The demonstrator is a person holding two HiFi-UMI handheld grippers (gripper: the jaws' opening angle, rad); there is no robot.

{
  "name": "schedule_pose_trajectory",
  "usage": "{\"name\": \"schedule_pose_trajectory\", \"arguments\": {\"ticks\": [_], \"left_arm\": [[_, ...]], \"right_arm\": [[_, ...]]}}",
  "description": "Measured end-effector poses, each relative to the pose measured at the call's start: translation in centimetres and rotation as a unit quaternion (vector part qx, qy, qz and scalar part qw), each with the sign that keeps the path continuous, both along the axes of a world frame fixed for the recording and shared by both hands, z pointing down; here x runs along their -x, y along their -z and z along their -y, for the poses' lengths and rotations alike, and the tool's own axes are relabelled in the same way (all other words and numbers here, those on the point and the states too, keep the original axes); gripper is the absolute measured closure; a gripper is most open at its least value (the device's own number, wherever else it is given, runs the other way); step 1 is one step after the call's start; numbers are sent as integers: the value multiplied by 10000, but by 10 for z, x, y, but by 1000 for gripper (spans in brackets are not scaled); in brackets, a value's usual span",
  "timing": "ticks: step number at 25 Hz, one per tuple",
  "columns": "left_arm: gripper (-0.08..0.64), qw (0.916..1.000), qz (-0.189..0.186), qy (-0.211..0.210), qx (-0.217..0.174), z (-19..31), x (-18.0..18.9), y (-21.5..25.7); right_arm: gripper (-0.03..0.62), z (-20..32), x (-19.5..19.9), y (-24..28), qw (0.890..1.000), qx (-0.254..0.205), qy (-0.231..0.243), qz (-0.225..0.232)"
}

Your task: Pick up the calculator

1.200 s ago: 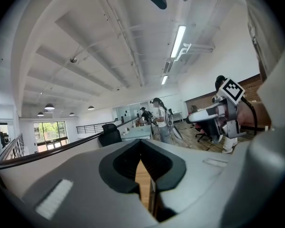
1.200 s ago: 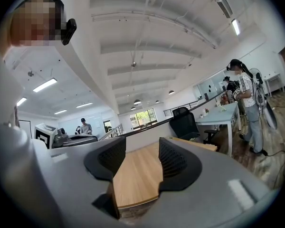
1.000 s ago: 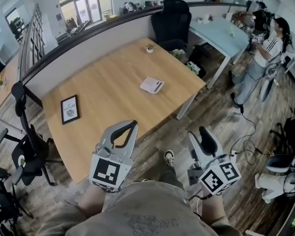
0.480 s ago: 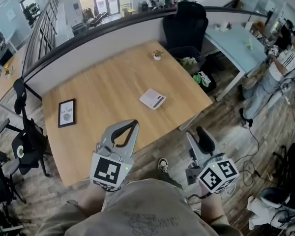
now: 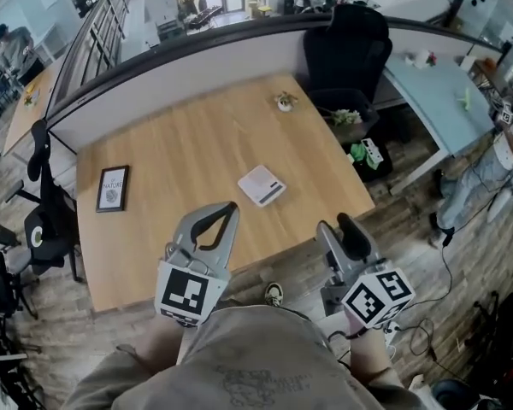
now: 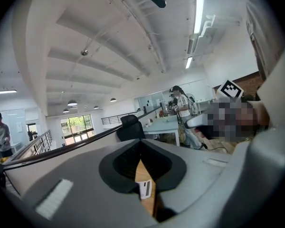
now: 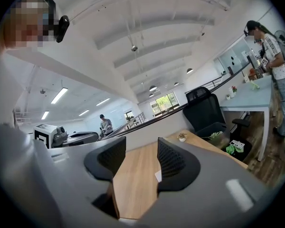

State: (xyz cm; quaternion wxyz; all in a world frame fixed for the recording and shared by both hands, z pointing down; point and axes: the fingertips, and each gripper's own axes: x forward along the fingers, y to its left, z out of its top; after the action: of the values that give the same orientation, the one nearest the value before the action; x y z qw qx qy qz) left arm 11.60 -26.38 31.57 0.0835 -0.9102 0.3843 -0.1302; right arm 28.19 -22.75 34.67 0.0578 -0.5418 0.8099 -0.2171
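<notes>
- Head view: from my head, steeply down; the whole wooden table (image 5: 197,161) lies at middle range, with my left gripper (image 5: 225,210) and right gripper (image 5: 335,223) close at the bottom edge.
- Left gripper view: rides my left gripper, looks along its jaws, tipped up toward the ceiling; the table shows only as a sliver.
- Right gripper view: rides my right gripper, low, facing across the tabletop.
- Shared by all 3: table, calculator (image 5: 262,185), black chair (image 5: 346,45).
</notes>
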Motion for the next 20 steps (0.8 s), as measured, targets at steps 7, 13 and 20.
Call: {"name": "schedule_pose_trajectory", "arguments": {"ticks": [7, 13, 20], "left_arm": [[558, 9990, 146, 428, 57, 11, -3, -10], [558, 9979, 224, 591, 127, 17, 9, -16], [558, 9977, 257, 588, 202, 31, 23, -21]], "right_arm": [[382, 31, -8, -16, 9990, 97, 406, 130], [382, 43, 0, -25, 9978, 266, 510, 336], [382, 53, 10, -41, 9962, 578, 456, 456]]}}
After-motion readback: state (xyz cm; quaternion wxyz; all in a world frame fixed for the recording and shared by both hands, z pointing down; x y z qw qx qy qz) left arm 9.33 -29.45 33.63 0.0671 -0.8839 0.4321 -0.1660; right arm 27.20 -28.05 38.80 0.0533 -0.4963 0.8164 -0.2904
